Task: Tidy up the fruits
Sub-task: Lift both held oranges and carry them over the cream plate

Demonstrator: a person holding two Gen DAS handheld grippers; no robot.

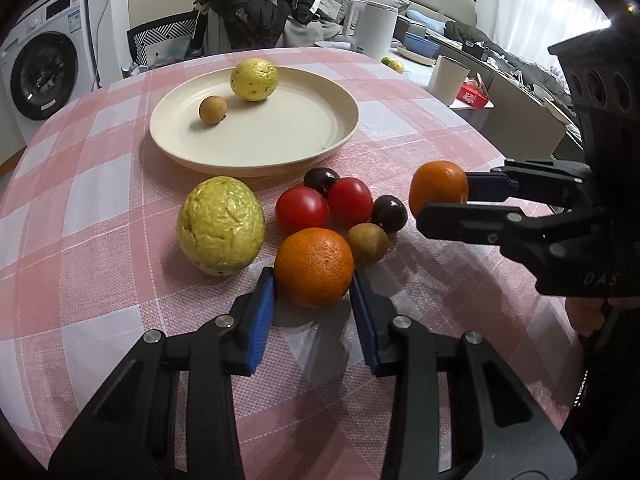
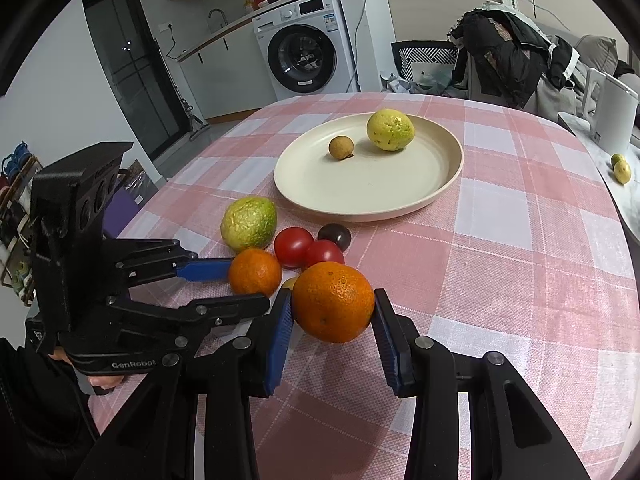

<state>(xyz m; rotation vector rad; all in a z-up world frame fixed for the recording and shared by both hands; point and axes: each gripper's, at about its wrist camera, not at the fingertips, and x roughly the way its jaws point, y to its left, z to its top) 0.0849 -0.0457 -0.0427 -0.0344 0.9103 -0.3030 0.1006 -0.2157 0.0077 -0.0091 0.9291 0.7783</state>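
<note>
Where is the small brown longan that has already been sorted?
The longan lies on the cream plate, left of centre in both views, just beside the yellow-green guava and apart from the fruit cluster on the tablecloth.

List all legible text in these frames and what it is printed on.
"GenRobot": on the left gripper body, right wrist view.
"DAS", cut off: on the right gripper body, left wrist view.
Washing machine panel and sticker: too small to read.
Red box: print blurred.
</note>
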